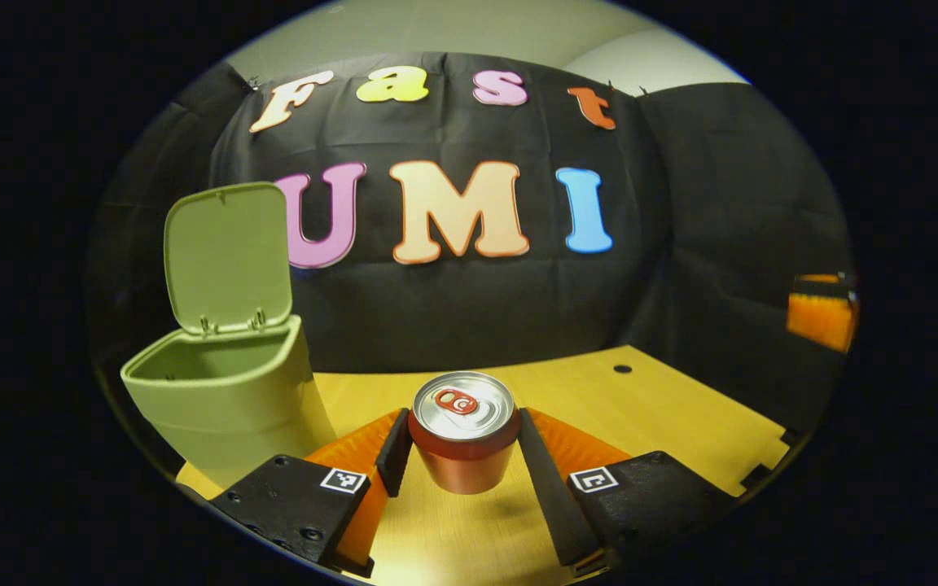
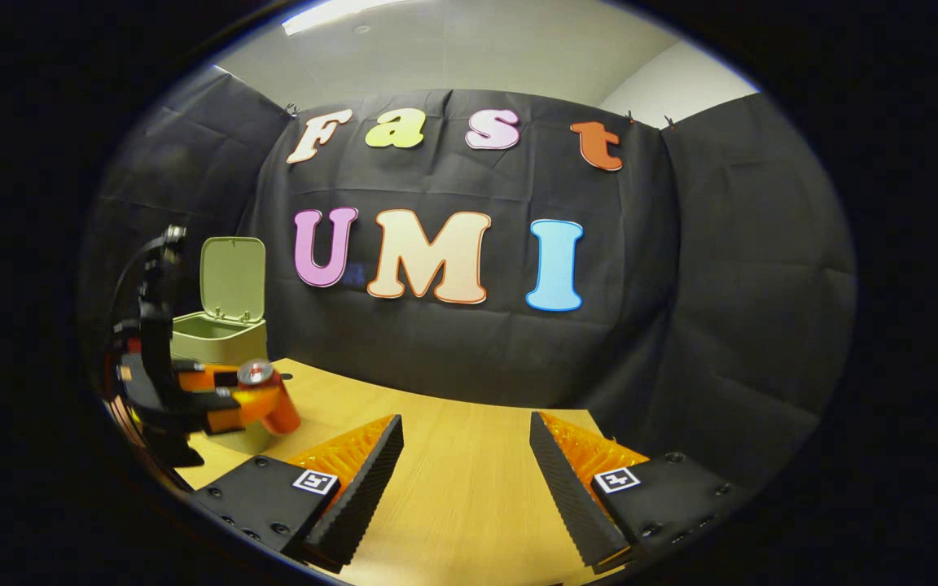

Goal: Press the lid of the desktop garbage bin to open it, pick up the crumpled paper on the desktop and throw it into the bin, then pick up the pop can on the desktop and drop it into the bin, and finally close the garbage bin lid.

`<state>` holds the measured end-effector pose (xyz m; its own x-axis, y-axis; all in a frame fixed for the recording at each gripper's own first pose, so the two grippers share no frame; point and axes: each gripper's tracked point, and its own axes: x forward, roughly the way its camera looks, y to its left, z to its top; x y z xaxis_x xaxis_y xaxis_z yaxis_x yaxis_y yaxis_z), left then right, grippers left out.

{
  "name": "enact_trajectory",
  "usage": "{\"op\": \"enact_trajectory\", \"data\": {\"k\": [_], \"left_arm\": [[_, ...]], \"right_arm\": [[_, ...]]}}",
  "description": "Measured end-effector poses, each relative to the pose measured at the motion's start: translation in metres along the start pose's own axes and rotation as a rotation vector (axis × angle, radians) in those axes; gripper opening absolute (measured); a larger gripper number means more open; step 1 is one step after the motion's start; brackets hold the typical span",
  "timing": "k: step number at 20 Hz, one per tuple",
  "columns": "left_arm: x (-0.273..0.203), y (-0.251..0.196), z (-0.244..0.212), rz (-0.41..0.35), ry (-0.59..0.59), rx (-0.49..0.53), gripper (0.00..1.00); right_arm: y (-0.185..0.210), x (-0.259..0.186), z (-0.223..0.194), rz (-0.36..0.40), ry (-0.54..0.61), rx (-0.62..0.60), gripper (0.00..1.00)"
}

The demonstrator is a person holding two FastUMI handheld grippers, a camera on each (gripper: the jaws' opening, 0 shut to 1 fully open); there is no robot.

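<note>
Left gripper view
Left tongs [image 1: 464, 446]: closed on the pop can [image 1: 464, 431], one finger pressing each side of its wall.
Pop can: upright between the fingers; it appears lifted off the bench [image 1: 664, 415], to the right of the garbage bin [image 1: 229, 399] and nearer the camera.
Garbage bin: lid [image 1: 227, 254] hinged up at the back, mouth open; its inside cannot be seen, so the crumpled paper's place cannot be confirmed.
Risk: the fingers hold a smooth round wall (a slight tilt may let the can slip); release short of the bin mouth would drop it on the rim or the bench.
Writing: a red mark on the can top, too small to read.

Right gripper view
Right tongs [image 2: 466, 472]: open, holding nothing, well to the right of the bin.
Left tongs [image 2: 221, 399]: seen farther off, carrying the can [image 2: 265, 395] just in front of the bin [image 2: 221, 338].
Risk: a swing into the raised lid [image 2: 233, 278] could knock it shut or shove the bin.
Writing: square coded tags on the finger mounts, no readable words.
</note>
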<state>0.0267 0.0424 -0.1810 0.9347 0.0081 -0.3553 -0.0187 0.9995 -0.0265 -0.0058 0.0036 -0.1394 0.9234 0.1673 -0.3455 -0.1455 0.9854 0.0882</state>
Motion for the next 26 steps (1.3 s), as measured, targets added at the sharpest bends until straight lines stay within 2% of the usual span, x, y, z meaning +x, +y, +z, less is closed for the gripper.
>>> {"op": "enact_trajectory", "data": {"k": [6, 11, 15, 20, 22, 24, 26], "left_arm": [[0.002, 0.055, 0.082, 0.086, -0.12, 0.008, 0.75], [-0.012, 0.126, 0.123, 0.222, -0.195, 0.036, 0.75], [-0.023, 0.186, 0.113, 0.333, -0.174, 0.039, 0.75], [-0.026, 0.233, 0.08, 0.411, -0.109, 0.008, 0.75], [-0.029, 0.242, 0.082, 0.421, -0.123, -0.021, 0.8], [-0.029, 0.243, 0.105, 0.4, -0.172, -0.026, 0.99], [-0.024, 0.246, 0.132, 0.375, -0.203, -0.002, 0.94]], "right_arm": [[0.004, -0.001, -0.015, 0.003, 0.033, 0.045, 1.0], [0.01, 0.002, -0.022, -0.002, 0.054, 0.072, 0.98], [0.022, 0.005, -0.021, 0.01, 0.057, 0.074, 0.98], [0.048, 0.01, -0.02, 0.048, 0.069, 0.058, 0.98], [0.059, 0.013, -0.016, 0.062, 0.066, 0.051, 0.98], [0.068, 0.014, -0.014, 0.067, 0.064, 0.039, 0.98], [0.076, 0.015, -0.011, 0.067, 0.057, 0.032, 0.98]]}}
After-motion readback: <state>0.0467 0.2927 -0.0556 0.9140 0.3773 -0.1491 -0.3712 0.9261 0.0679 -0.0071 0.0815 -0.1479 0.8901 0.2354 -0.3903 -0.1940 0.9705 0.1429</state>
